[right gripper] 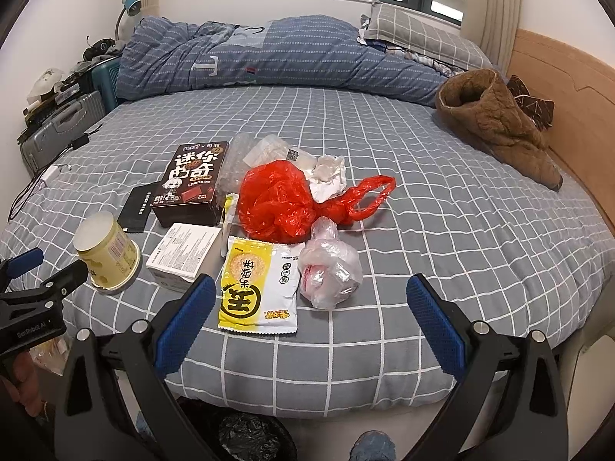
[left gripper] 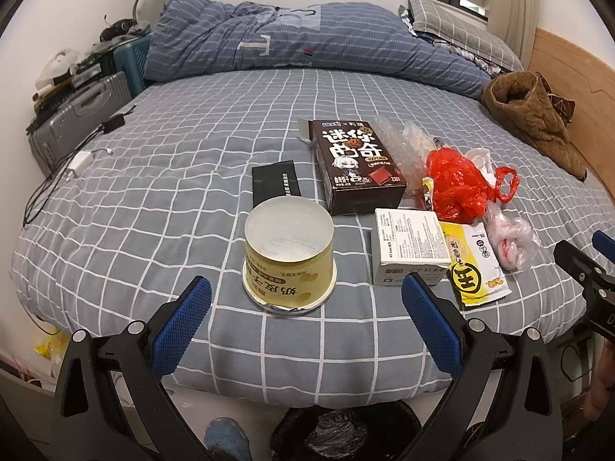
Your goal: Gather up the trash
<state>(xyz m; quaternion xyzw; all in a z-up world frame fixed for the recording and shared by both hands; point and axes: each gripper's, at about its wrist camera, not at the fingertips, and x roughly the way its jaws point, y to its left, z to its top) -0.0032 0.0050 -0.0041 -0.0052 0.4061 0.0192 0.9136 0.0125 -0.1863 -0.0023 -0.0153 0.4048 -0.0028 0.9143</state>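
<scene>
The trash lies clustered on the bed (left gripper: 161, 176) near its front edge, above a black-lined bin (left gripper: 338, 434) on the floor. Left tongs (left gripper: 307, 307) stand apart and empty, just short of the yellow paper cup (left gripper: 289, 257); right tongs (right gripper: 311, 303) likewise stand apart and empty, facing the yellow snack packet (right gripper: 259, 288) and the clear plastic bag (right gripper: 331, 269). The cup stands inverted, base upward, axis vertical; judged light and thin-walled, it should be taken across its sides with modest pressure to avoid crushing. The packet lies flat, long axis running away from the right tongs; judged limp and slick, best pinched at its near edge. The red plastic bag (right gripper: 284, 203) is crumpled, its handle loop trailing right; soft and light, graspable anywhere. The dark chocolate box (left gripper: 355, 165) and white carton (left gripper: 411, 249) look rigid, both lying flat, the dark box's length running away from the front edge.
</scene>
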